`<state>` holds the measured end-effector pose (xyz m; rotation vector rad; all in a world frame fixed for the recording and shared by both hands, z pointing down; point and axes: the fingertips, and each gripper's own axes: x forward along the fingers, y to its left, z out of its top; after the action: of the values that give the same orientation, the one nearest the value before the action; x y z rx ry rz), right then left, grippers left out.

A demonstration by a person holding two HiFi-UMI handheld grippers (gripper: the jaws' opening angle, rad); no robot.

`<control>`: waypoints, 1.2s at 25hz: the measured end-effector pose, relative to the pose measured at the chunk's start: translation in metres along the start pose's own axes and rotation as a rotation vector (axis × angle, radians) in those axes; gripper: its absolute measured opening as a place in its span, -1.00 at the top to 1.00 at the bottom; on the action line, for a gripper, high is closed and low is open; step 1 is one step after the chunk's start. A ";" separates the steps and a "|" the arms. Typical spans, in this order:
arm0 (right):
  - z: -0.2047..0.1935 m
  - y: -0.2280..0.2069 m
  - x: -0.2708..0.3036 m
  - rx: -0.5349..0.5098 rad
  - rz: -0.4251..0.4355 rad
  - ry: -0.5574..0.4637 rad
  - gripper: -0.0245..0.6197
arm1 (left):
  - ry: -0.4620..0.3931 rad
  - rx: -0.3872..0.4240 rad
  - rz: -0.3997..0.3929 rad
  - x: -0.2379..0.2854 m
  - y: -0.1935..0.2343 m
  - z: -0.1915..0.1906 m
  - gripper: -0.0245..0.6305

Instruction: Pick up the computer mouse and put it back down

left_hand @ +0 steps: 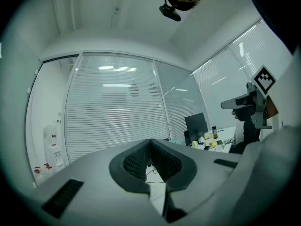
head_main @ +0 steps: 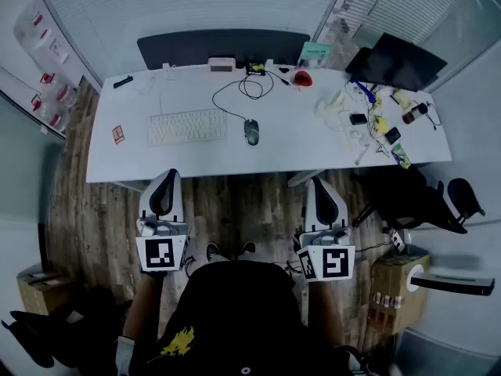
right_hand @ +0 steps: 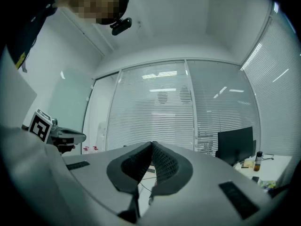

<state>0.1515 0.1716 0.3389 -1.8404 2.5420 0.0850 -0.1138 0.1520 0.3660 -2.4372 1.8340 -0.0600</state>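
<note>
A dark wired computer mouse point(head_main: 251, 131) lies on the white desk point(head_main: 203, 157), just right of a white keyboard point(head_main: 187, 126); its black cable point(head_main: 235, 88) loops back toward the desk's far edge. My left gripper point(head_main: 163, 181) and right gripper point(head_main: 324, 191) are held level over the wooden floor, short of the desk's near edge and well apart from the mouse. Both have their jaws pressed together with nothing between them. In the left gripper view the closed left gripper point(left_hand: 151, 141) points over the desk; the right gripper view shows the right gripper point(right_hand: 152, 145) closed in the same way.
A black monitor point(head_main: 398, 61) and small clutter point(head_main: 368, 120) crowd the desk's right end. A red object point(head_main: 302, 77) and a small box point(head_main: 221, 64) sit near the far edge, an orange card point(head_main: 118, 134) at the left. An office chair point(head_main: 419, 198) stands at the right, cardboard boxes point(head_main: 395, 284) on the floor.
</note>
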 end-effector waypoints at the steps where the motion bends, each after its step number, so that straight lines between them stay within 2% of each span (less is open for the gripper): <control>1: 0.001 -0.005 0.001 -0.001 -0.002 -0.002 0.88 | -0.003 -0.001 0.002 0.003 -0.003 0.001 0.89; 10: 0.002 -0.040 0.007 0.016 0.012 -0.040 0.87 | 0.002 0.028 0.008 0.021 -0.028 0.006 0.89; 15: -0.006 -0.053 0.011 0.032 0.034 -0.034 0.87 | 0.053 0.070 0.035 0.025 -0.034 -0.005 0.89; 18: -0.013 -0.057 0.015 0.042 0.082 -0.014 0.41 | 0.063 0.076 0.076 0.030 -0.037 -0.005 0.89; 21: -0.019 -0.064 0.017 0.034 0.117 0.004 0.15 | 0.052 0.059 0.097 0.034 -0.046 -0.002 0.88; 24: -0.028 -0.071 0.019 0.023 0.159 0.034 -0.20 | 0.104 0.108 0.084 0.035 -0.059 -0.009 0.88; 27: -0.033 -0.074 0.021 0.021 0.179 0.054 -0.40 | 0.058 0.063 0.100 0.040 -0.068 0.001 0.88; 30: -0.041 -0.074 0.023 0.040 0.185 0.061 -0.54 | 0.064 0.062 0.110 0.042 -0.068 -0.002 0.88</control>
<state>0.2153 0.1251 0.3761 -1.6145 2.7284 -0.0220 -0.0372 0.1298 0.3734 -2.3147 1.9579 -0.1866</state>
